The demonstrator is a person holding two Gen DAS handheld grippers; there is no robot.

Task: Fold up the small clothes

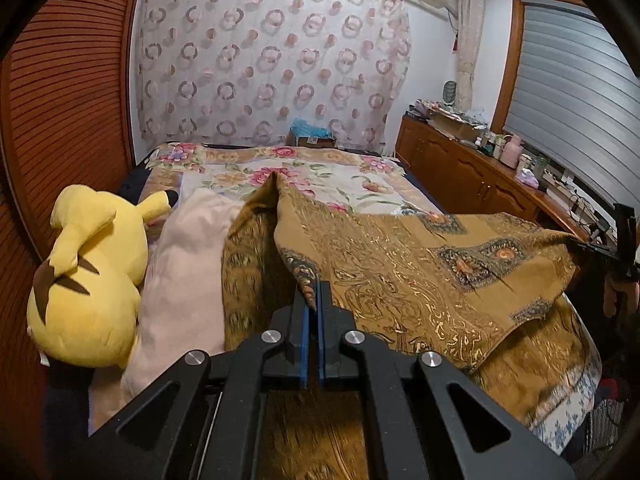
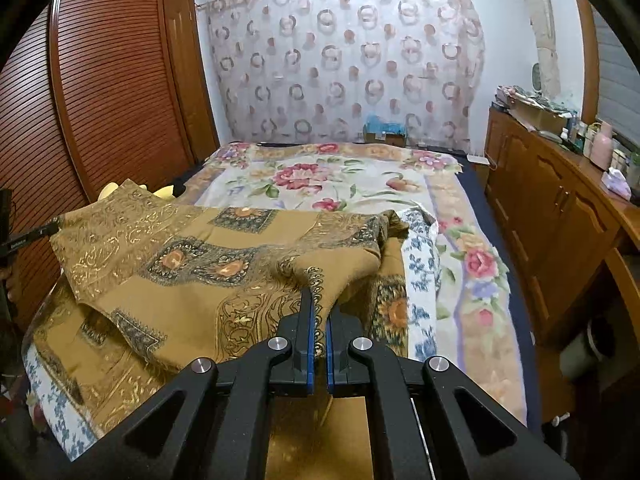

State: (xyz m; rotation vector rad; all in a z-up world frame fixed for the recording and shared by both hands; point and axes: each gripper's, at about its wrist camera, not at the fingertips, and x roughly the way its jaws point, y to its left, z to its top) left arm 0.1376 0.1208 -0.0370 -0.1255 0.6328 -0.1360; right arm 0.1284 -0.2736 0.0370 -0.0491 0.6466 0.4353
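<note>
The left gripper [image 1: 314, 300] and right gripper [image 2: 319, 312] each pinched a corner of the brown patterned cloth [image 1: 420, 264] above the bed [image 2: 360, 184]

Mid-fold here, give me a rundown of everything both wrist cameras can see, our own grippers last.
patterned cloth: one, ochre-brown, partly lifted over the bed's near end
floral bedspread: one, cream with pink flowers, covering the bed
plush toy: one, yellow, bed's left edge
pillow: one, pale pink, beside the plush toy
wardrobe: one, reddish-brown, left
curtain: one, sheer with circles, far wall
sideboard: one, brown, cluttered, right
left gripper: black, shut on cloth corner
right gripper: black, shut on cloth edge
</note>
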